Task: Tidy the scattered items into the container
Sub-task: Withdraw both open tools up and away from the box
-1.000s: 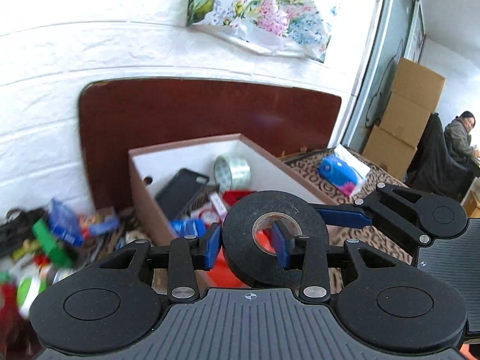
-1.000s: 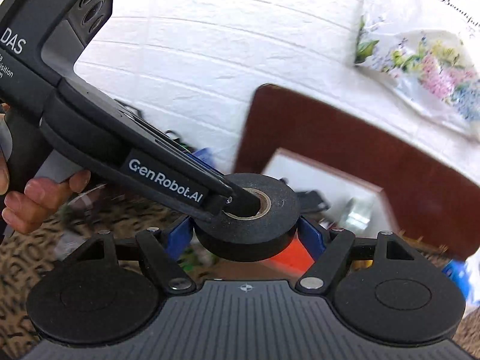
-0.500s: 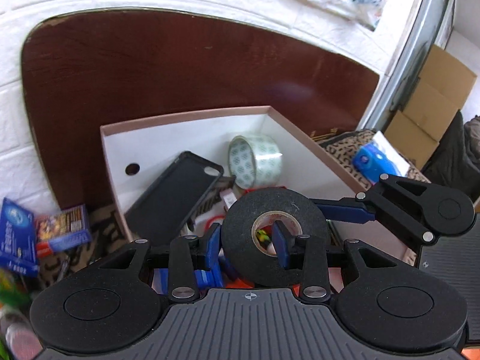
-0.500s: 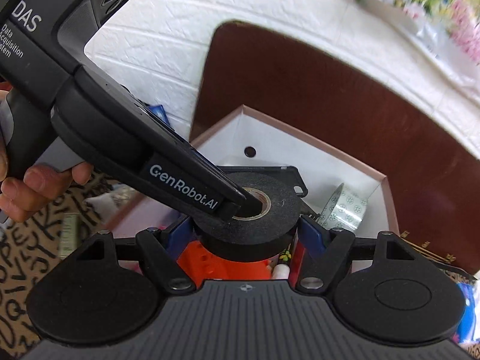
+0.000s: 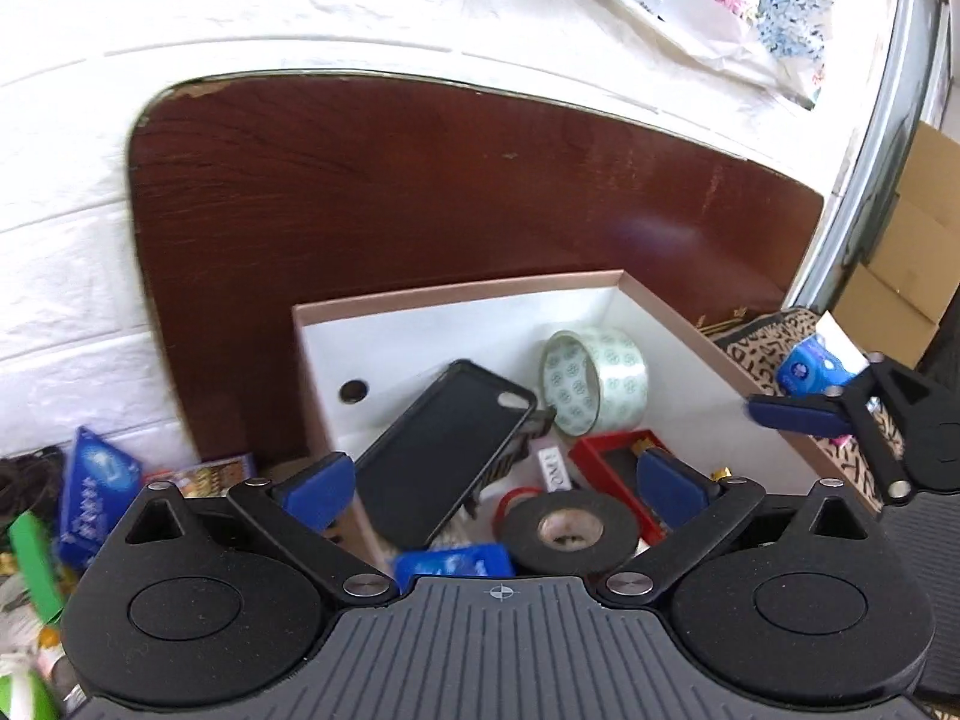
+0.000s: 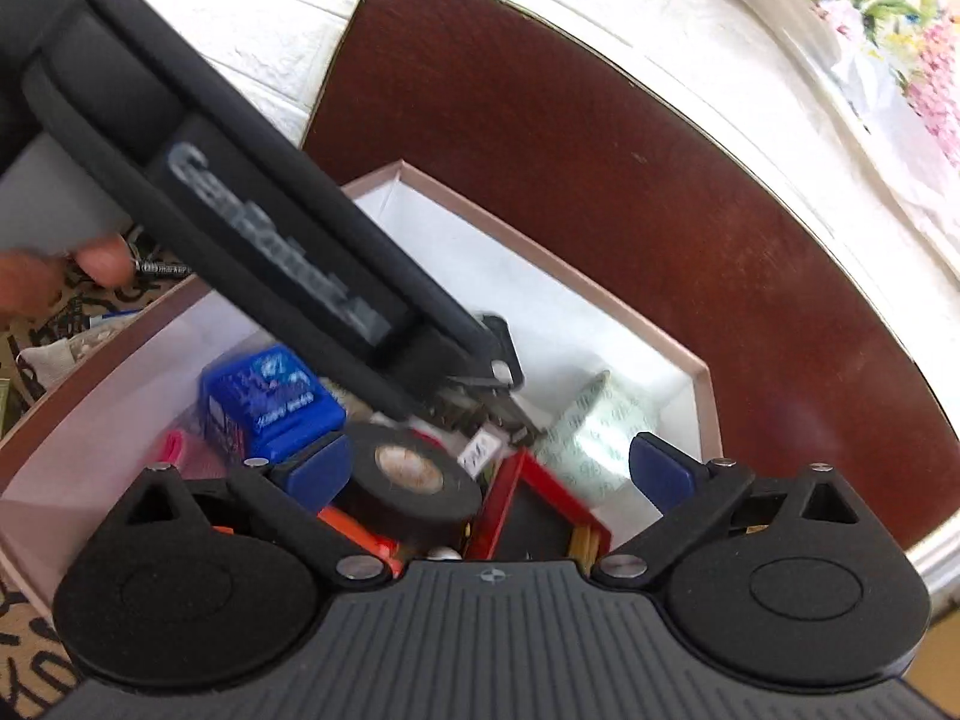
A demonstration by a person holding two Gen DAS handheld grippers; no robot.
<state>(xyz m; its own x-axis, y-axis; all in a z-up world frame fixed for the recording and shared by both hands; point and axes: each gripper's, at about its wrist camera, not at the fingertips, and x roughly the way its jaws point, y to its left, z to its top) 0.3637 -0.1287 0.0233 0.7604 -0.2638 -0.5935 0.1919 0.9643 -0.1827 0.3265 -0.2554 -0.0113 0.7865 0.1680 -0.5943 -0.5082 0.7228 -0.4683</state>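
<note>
Lying flat now among the things in the box (image 5: 714, 354), the black tape roll (image 5: 567, 531) is free: the left tongs (image 5: 489, 480) and the right tongs (image 6: 489, 468) have just opened wide, nothing gripped. More scattered items (image 5: 96, 492) wait left of the box.

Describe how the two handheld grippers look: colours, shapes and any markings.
Both are matte black. The left gripper has two blue finger pads on slim linkage arms with silver pivot pins, round black hubs either side, and a ribbed dark grey housing with a small crosshair mark. The right gripper matches. In the right wrist view the left gripper's long black body bears blurred white lettering. No cables or sleeves show.
</note>
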